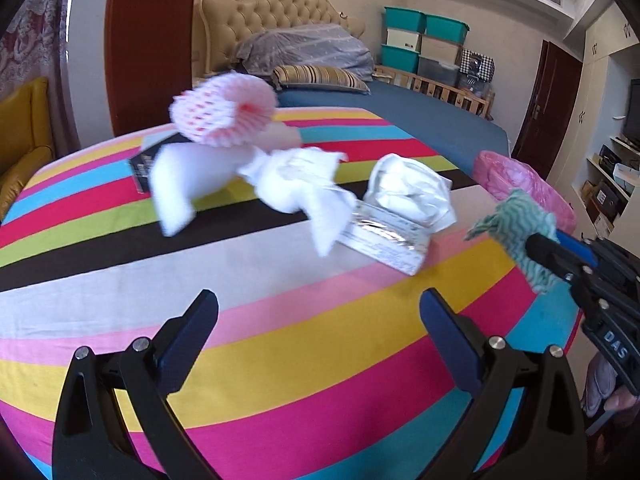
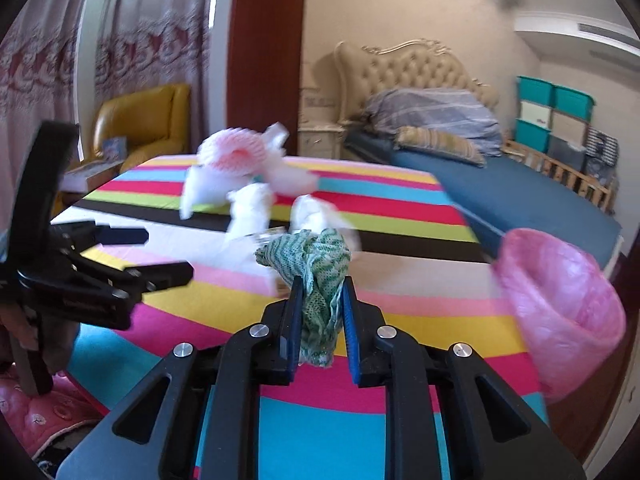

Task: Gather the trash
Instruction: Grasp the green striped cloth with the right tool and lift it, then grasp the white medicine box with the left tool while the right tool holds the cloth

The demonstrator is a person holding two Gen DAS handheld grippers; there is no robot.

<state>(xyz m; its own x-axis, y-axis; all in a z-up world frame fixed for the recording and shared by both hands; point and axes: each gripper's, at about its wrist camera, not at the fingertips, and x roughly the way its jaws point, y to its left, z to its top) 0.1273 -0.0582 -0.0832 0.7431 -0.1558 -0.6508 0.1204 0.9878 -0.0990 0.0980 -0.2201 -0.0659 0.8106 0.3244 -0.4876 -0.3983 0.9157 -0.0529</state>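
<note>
My right gripper [image 2: 322, 288] is shut on a crumpled green-and-white cloth [image 2: 316, 264], held above the striped tablecloth [image 2: 420, 320]. In the left wrist view the same cloth [image 1: 516, 220] hangs from the right gripper [image 1: 536, 246] at the right edge. My left gripper [image 1: 320, 312] is open over the cloth with nothing between its fingers. Ahead of it lie a pink-and-white foam fruit net [image 1: 222, 110], crumpled white tissues [image 1: 296, 184], a clear plastic wrapper [image 1: 408, 188] on a flat printed packet [image 1: 384, 244]. A bin lined with a pink bag [image 2: 560, 308] stands at the table's right.
A dark booklet [image 1: 140, 168] lies under the white trash at the table's far left. Beyond the table are a bed with blue sheet [image 1: 420, 116], a yellow armchair [image 2: 148, 120], stacked teal storage boxes [image 1: 424, 36] and a wooden pillar [image 1: 148, 40].
</note>
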